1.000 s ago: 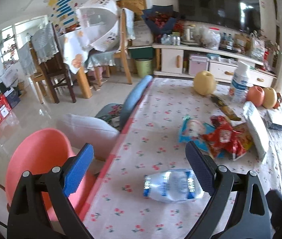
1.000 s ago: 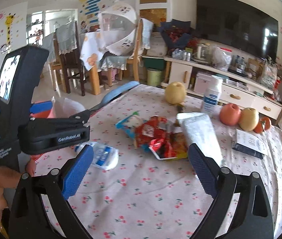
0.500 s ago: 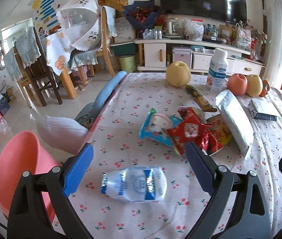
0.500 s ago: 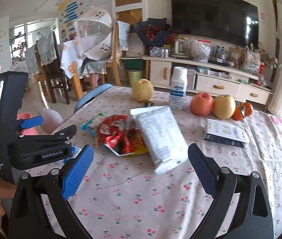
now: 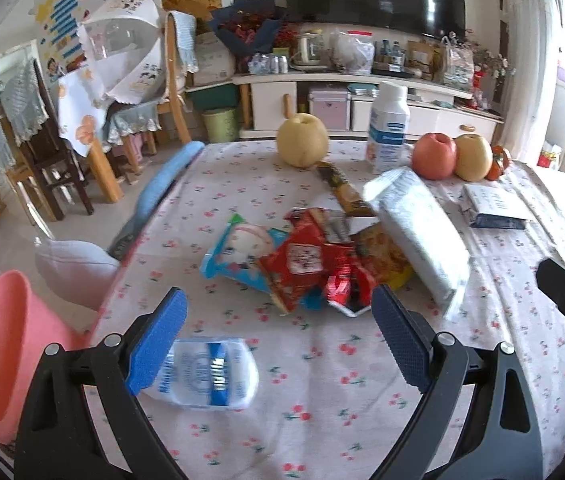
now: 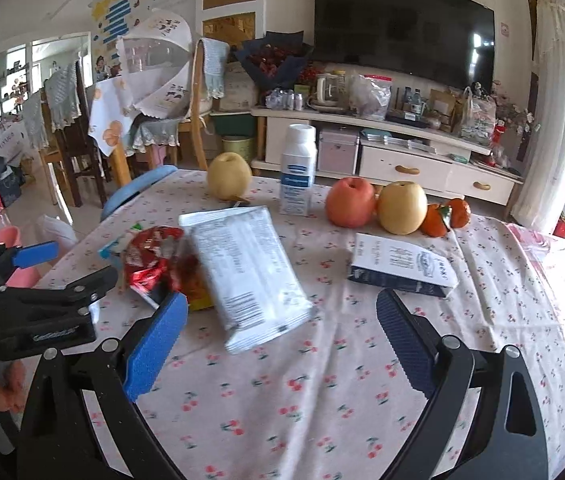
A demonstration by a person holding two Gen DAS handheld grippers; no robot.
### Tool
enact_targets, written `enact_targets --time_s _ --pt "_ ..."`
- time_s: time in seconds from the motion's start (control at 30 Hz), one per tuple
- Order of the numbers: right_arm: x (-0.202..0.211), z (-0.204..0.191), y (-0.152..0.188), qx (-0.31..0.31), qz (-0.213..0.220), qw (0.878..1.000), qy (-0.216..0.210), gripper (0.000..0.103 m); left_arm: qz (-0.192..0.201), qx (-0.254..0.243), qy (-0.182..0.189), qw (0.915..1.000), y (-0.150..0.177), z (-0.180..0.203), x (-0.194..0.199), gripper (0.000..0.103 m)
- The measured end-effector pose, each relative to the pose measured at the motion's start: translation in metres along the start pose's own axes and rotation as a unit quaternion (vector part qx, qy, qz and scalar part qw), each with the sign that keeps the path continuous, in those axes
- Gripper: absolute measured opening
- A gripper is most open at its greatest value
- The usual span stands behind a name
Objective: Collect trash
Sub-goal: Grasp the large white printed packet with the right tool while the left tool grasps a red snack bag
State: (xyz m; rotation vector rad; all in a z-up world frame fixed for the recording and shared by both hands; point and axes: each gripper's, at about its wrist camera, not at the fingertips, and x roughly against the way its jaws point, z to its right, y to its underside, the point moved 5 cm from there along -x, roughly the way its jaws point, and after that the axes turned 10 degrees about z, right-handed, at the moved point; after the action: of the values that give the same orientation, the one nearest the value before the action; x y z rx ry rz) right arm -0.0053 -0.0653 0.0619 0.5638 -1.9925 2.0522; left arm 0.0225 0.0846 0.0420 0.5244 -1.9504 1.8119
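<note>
Crushed clear plastic bottle with a blue-and-white label [image 5: 206, 374] lying on its side on the table [image 5: 322, 420], covered by a cherry-print cloth, near its left edge, partly behind the left finger [image 5: 158, 342] of the left hand-held gripper [image 5: 278, 344], whose blue pads stand wide apart and empty. Beyond it, a heap of red and blue snack wrappers [image 5: 302, 264] with a long silver-white foil packet [image 6: 244, 268] resting against it. The right hand-held gripper [image 6: 278, 344], likewise spread and holding nothing, hovers above the cloth just before the packet. Farther back: yellow pear [image 6: 229, 176], white bottle [image 6: 298, 176], red apple [image 6: 350, 202]. A pink plastic bin [image 5: 6, 356] stands beside the table.
</note>
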Motion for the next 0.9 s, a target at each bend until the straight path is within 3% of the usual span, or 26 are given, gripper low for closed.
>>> enact_targets --time_s 0.2,0.37,0.63,0.9 --pt "-0.027 0.044 0.003 -0.016 -0.019 0.999 0.029 0.094 -0.007 0.02 0.043 0.9988 0.002 0.026 -0.007 0.094" --pt "-0.054 0.088 0.006 -0.081 -0.042 0.995 0.029 0.094 0.0 0.035 0.055 0.9979 -0.001 0.032 -0.012 0.094" --pt "-0.079 0.074 0.008 -0.106 -0.065 0.99 -0.071 0.094 -0.016 0.021 0.032 0.9991 -0.003 0.008 -0.032 0.094" --pt "-0.098 0.022 0.012 -0.091 -0.095 0.978 -0.16 0.094 -0.03 0.065 0.06 0.9956 -0.007 -0.008 -0.058 0.093"
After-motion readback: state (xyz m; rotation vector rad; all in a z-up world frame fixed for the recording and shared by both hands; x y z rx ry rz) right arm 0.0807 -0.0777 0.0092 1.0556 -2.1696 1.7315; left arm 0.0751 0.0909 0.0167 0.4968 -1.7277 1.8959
